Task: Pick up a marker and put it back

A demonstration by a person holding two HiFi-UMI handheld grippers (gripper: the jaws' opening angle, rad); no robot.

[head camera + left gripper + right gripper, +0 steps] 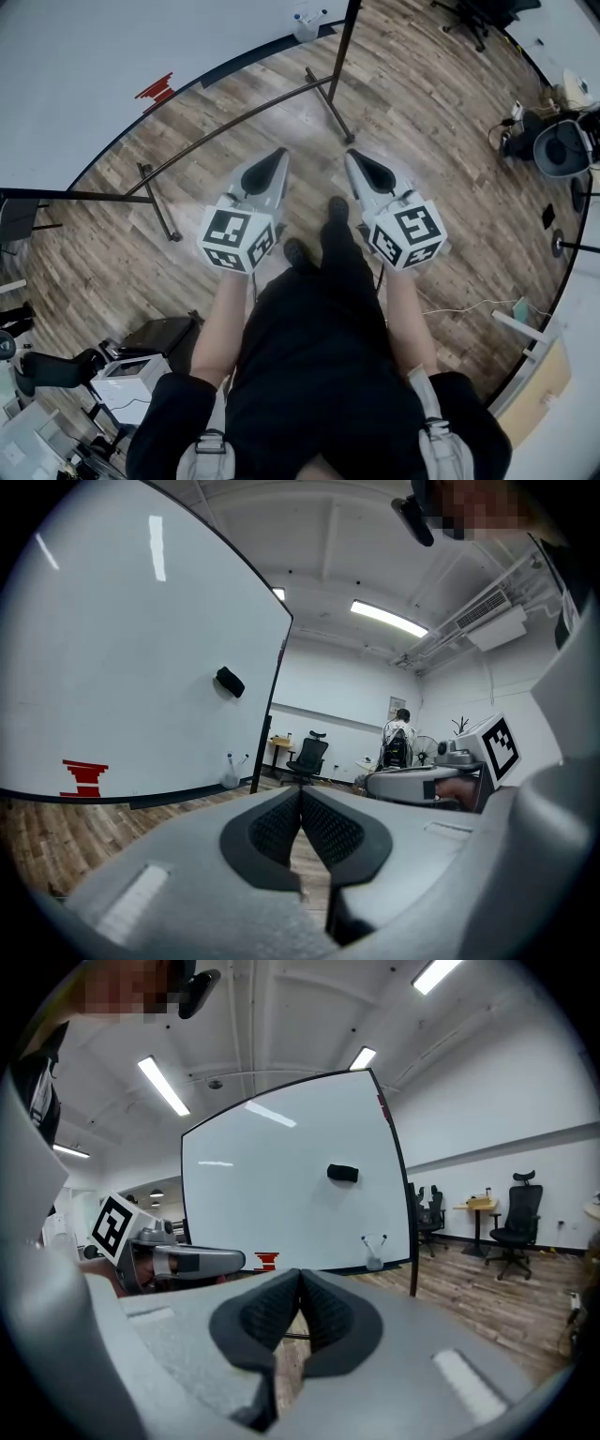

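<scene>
Two markers stand in a small clear cup (307,25) at the lower right corner of the whiteboard (112,56); the same cup shows in the left gripper view (232,775) and the right gripper view (374,1255). My left gripper (277,155) (300,794) and right gripper (354,157) (300,1277) are held side by side at waist height, well short of the board. Both point toward it. Each is shut with nothing between its pads. A black eraser (230,682) (343,1173) sticks to the board, and a red drawing (155,89) sits low on it.
The whiteboard's black stand legs (328,94) run across the wooden floor in front of my feet. Office chairs (478,14) (520,1218) stand to the right, and grey equipment (131,375) lies at the lower left. A person (401,738) sits far back.
</scene>
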